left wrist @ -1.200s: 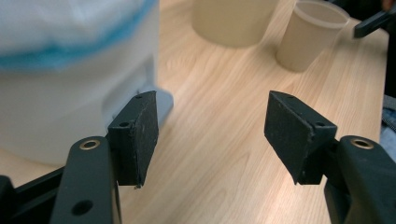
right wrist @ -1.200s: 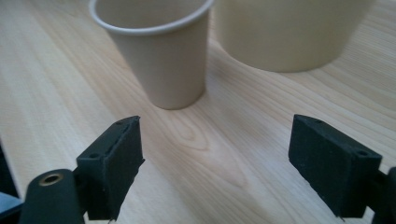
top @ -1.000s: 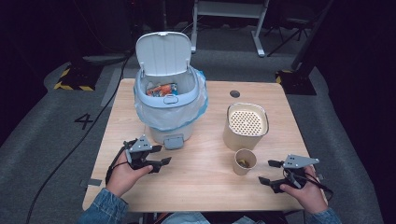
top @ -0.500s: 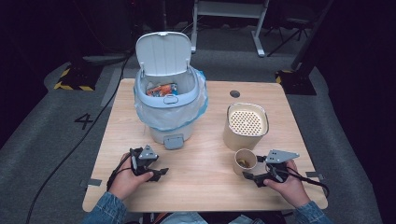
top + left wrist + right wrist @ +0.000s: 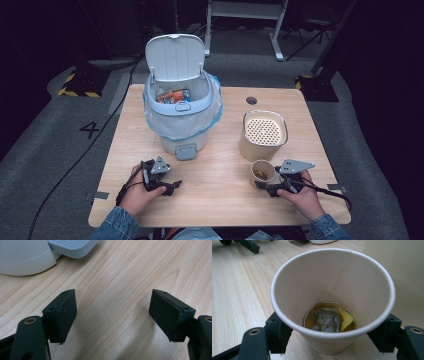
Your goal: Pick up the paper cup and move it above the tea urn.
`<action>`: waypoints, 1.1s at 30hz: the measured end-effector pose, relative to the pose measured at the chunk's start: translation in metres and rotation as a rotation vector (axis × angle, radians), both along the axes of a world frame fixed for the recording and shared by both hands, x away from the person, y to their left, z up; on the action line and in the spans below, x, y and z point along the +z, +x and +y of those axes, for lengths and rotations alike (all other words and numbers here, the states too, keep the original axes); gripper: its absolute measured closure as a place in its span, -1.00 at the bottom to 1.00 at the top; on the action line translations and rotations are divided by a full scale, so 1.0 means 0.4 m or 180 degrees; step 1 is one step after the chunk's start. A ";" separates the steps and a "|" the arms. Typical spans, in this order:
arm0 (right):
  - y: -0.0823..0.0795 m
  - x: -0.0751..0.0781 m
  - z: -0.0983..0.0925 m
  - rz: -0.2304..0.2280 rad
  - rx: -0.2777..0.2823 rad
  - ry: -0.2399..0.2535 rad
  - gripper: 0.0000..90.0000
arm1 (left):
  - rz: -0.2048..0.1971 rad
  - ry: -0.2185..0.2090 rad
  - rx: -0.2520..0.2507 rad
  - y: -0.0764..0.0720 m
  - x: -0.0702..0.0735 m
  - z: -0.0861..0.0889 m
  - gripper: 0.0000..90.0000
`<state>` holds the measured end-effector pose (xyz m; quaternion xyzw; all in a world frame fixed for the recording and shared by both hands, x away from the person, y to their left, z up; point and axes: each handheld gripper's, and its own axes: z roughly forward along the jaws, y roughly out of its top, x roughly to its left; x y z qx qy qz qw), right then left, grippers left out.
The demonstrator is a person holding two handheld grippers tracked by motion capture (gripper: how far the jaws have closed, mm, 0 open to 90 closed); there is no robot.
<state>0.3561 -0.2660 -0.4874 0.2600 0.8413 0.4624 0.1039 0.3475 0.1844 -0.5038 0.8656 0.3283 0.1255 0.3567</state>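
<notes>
1. Your right gripper (image 5: 263,186) sits at the table's near right edge; its black jaws flank a small beige paper cup (image 5: 332,302), one on each side of the base. Whether the pads press the wall or stand just clear cannot be told.
2. The cup stands upright on the light wooden table (image 5: 220,200), just in front of a taller cream canister with a perforated top (image 5: 264,134). It holds a shallow pool of amber liquid and a dark soaked tea bag (image 5: 327,319).
3. Your left gripper (image 5: 169,186) rests on the table near the pedal of a pale blue pedal bin with a plastic liner and raised lid (image 5: 181,112). Its jaws are spread wide and hold nothing.
4. Risk: a thin paper wall buckles if you squeeze hard, and the liquid may slop out.
5. Risk: a grip this low leaves the cup top-heavy; a tilt during lifting could spill it onto the wood.
</notes>
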 end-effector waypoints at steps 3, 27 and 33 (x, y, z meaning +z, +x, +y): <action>-0.002 0.007 -0.004 0.0026 0.0016 0.0014 -0.36 | -0.0006 0.0010 -0.0001 0.000 0.000 0.000 -0.49; -0.013 0.218 -0.109 -0.0113 -0.0146 -0.0003 -0.35 | 0.0024 -0.0017 -0.0007 0.004 0.000 -0.001 -0.51; 0.001 0.280 -0.124 -0.0173 -0.0174 0.0039 -0.35 | 0.0020 -0.0019 -0.0011 0.004 -0.001 -0.001 -0.51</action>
